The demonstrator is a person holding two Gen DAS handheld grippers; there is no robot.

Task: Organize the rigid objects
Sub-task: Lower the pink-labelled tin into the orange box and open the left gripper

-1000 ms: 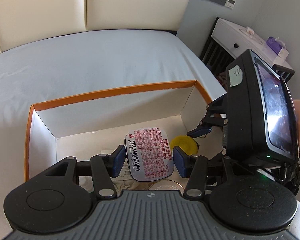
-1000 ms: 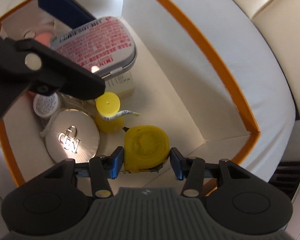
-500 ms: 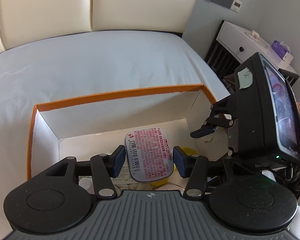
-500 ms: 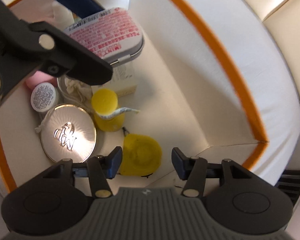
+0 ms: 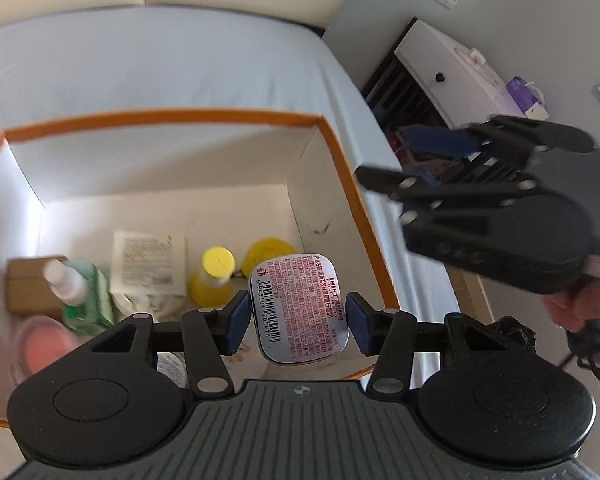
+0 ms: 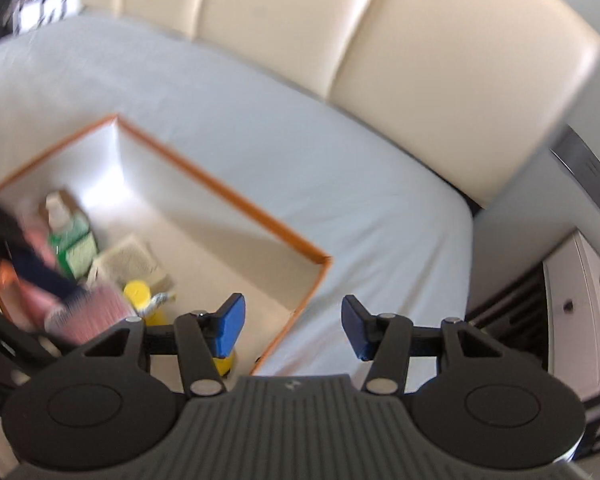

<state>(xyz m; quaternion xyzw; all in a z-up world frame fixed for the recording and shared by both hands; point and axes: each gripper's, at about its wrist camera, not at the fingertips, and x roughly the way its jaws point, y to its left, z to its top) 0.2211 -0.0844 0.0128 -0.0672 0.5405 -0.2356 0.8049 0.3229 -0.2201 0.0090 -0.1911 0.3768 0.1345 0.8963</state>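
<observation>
My left gripper (image 5: 298,320) is shut on a flat mint tin (image 5: 300,300) with a red-printed label, held above the near right corner of the orange-rimmed white box (image 5: 160,114). Under it in the box lie a yellow-capped bottle (image 5: 216,276) and a yellow round piece (image 5: 270,250). My right gripper (image 6: 292,322) hangs above the box's right corner (image 6: 324,260), its jaws closing with nothing between them. In the left wrist view the right gripper (image 5: 384,156) is outside the box, to its right. The tin (image 6: 96,308) shows blurred in the right wrist view.
The box also holds a green bottle (image 5: 80,292), a paper packet (image 5: 148,256), a small cardboard carton (image 5: 28,288) and a pink item (image 5: 40,344). It sits on a pale blue bed sheet (image 5: 160,60) before a cream headboard (image 6: 340,32). A white dresser (image 5: 460,68) stands right.
My right gripper let go of the yellow round piece, rose out of the box and swung to the right. My left gripper tipped down over the box with the tin still in it.
</observation>
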